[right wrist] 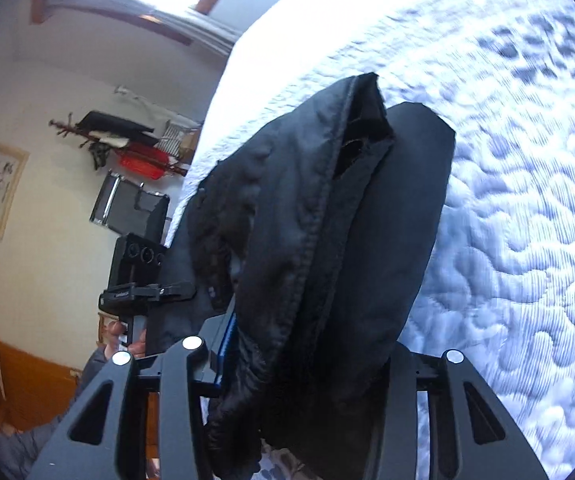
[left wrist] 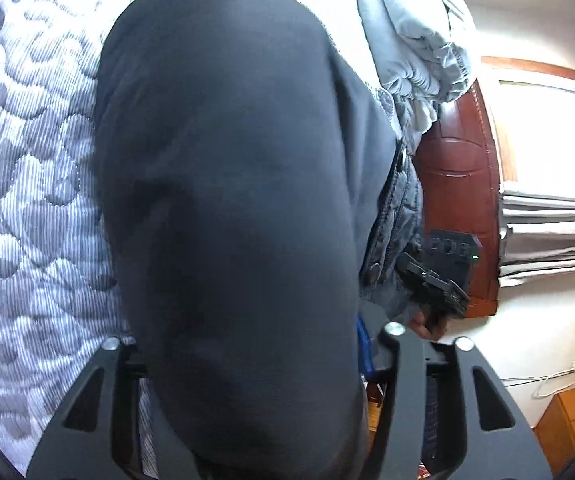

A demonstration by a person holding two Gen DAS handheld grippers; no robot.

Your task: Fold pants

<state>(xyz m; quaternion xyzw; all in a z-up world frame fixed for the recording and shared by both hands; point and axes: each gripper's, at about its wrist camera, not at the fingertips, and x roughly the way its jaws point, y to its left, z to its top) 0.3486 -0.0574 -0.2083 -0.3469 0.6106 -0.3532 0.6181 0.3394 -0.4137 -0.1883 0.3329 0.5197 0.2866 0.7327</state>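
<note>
While both grippers hold the dark pants (left wrist: 227,200) lifted above the quilted bed (left wrist: 27,200), the fold looks partway done. The left gripper (left wrist: 255,420) and right gripper (right wrist: 307,412) each pinch bunched fabric between their jaws, already doubled at the right gripper. Laying it flat remains, I judge.

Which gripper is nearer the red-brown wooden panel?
Right. The right gripper shows just before the wooden panel; the left gripper looks at both from farther back, holding the pants.
</note>
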